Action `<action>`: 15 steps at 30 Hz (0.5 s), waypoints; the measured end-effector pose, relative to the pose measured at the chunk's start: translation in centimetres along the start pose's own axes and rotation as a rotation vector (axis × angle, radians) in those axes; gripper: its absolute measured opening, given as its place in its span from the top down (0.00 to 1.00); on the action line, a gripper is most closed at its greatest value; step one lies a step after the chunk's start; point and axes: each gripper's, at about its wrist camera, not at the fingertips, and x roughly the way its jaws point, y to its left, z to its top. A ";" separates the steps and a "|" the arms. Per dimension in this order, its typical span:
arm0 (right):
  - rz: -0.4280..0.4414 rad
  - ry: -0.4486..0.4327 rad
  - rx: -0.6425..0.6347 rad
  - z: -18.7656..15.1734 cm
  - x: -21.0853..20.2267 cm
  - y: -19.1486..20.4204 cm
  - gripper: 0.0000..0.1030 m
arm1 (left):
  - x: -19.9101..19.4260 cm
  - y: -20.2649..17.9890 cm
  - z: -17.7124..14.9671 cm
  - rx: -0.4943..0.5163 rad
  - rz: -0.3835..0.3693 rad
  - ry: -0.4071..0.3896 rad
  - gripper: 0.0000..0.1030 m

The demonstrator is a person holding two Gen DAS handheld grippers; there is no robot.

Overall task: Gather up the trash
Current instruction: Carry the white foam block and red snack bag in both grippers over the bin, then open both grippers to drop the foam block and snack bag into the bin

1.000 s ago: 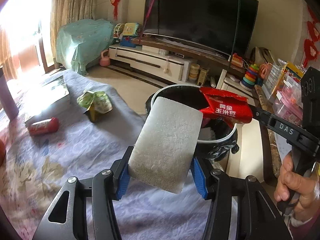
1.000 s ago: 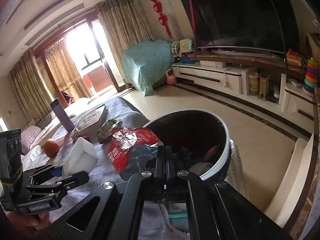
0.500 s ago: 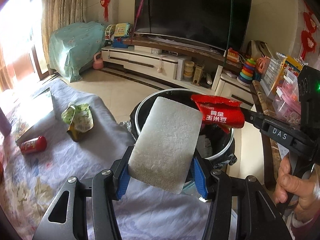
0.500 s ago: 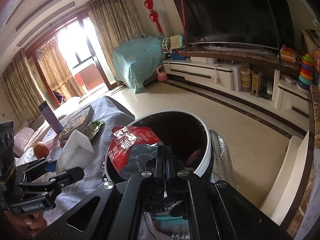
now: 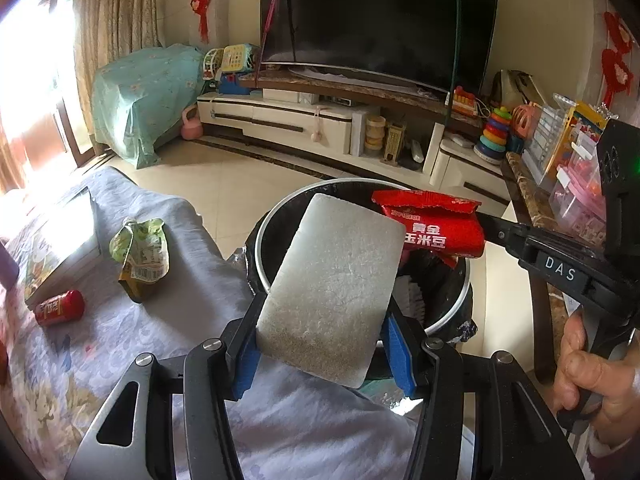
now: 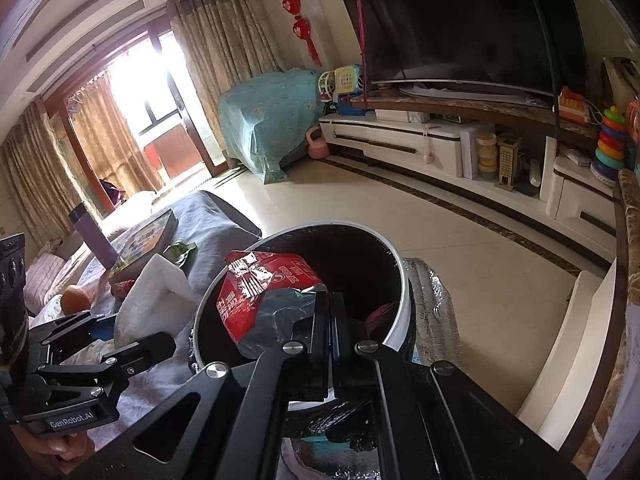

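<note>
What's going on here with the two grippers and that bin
A person is clearing trash off a cloth-covered table into a black trash bin beside it. The right gripper is shut on a red snack wrapper, held over the bin's opening. The left gripper is clamped on a white foam block near the bin's rim. A crumpled green wrapper and a small red can lie on the table, not yet collected.

Daylight floods in from the window [image 6: 132,92] on my left, blown out to white glare. The room's far side sits dimmer. Both my views bend strongly at the edges, with dark, blurred corners.
</note>
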 end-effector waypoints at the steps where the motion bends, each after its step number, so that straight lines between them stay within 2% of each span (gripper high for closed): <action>1: -0.001 0.000 0.001 0.0 0.0 0.0 1.00 | 0.1 -0.1 0.1 0.001 0.001 0.000 0.49; 15: -0.019 0.015 0.005 0.6 0.7 -0.6 1.00 | 1.6 -0.9 0.9 0.019 0.007 0.015 0.49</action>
